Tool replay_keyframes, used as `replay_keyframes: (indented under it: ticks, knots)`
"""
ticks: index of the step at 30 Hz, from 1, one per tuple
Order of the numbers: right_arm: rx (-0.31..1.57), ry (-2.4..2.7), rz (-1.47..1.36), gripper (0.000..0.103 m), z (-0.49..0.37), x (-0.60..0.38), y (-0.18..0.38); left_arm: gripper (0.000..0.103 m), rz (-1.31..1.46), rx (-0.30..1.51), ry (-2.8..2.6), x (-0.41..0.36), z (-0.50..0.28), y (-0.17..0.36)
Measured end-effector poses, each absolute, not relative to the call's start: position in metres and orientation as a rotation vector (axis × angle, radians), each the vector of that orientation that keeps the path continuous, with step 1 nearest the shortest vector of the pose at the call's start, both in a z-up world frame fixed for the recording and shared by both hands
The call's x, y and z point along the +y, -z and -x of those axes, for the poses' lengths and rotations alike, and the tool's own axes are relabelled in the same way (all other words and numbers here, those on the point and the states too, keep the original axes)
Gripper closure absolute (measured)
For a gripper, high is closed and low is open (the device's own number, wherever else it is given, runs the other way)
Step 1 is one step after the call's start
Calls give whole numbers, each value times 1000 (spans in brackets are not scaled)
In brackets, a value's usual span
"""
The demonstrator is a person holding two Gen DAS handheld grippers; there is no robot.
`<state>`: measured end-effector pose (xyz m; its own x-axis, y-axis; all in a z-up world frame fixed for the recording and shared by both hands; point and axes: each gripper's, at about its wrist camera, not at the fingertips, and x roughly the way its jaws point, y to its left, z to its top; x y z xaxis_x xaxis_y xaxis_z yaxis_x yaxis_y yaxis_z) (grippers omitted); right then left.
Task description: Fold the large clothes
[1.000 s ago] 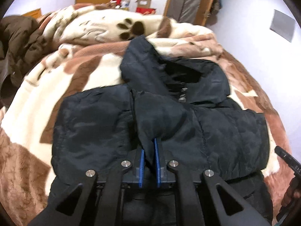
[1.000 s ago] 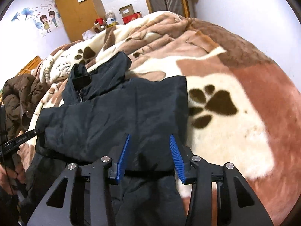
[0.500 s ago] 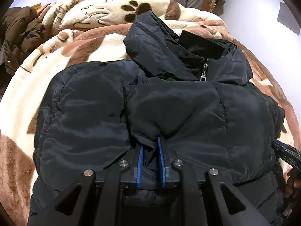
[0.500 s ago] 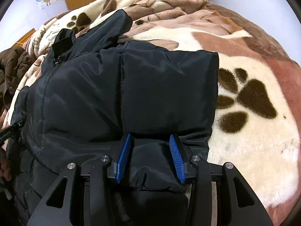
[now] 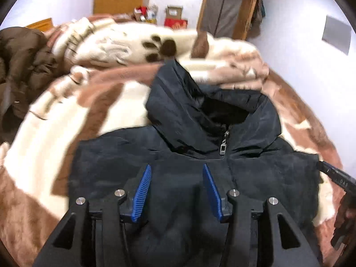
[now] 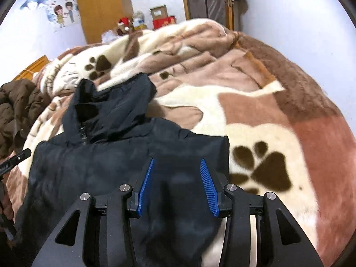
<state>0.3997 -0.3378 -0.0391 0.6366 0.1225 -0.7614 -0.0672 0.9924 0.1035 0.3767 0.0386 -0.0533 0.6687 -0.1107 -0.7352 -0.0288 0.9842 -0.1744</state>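
Observation:
A black padded hooded jacket [image 5: 191,169] lies folded on the bed, hood toward the far end, zipper pull showing at the collar. It also shows in the right wrist view [image 6: 115,155]. My left gripper [image 5: 176,173] is open and empty, its blue pads just above the jacket's near edge. My right gripper [image 6: 176,169] is open and empty, over the jacket's right part. The right gripper's tip shows at the right edge of the left wrist view [image 5: 333,175]; the left gripper's tip shows at the left edge of the right wrist view [image 6: 15,159].
A paw-print fleece blanket [image 6: 267,115] covers the bed. A brown puffer coat [image 5: 20,66] lies heaped at the left, also in the right wrist view [image 6: 15,106]. Wardrobe, boxes and a door stand beyond the bed. A white wall runs along the right side.
My left gripper has let go of the jacket fold and opened. Both grippers have lifted and drawn back from the jacket, which now lies flat.

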Motion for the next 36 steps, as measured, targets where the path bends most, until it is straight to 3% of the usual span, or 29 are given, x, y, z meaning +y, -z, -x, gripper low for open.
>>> replay_keyframes:
  ticks: [3,8,15,20,27,32,36]
  knots:
    - [965,-78,-66,60,-423,-341,73,52,190,935,25,38,-405,97]
    - [981,-89,-64,61,-429,-349,105,51,136,885,43,29,-406,124]
    - [910,-113,-120,61,-402,-359,60,54,118,899,26,32,-402,95]
    - [861,-170,-190,61,-341,-366,44,55,126,771,70,35,-346,56]
    - [989,-170,-125,64,-346,-340,99,55,141,895,70,29,-344,112]
    - [1011,-146,-76,64,-354,-334,98,54,118,898,53,26,-343,109]
    - [948,-154,-116,64,-328,-329,67,56,138,882,58,32,-326,88]
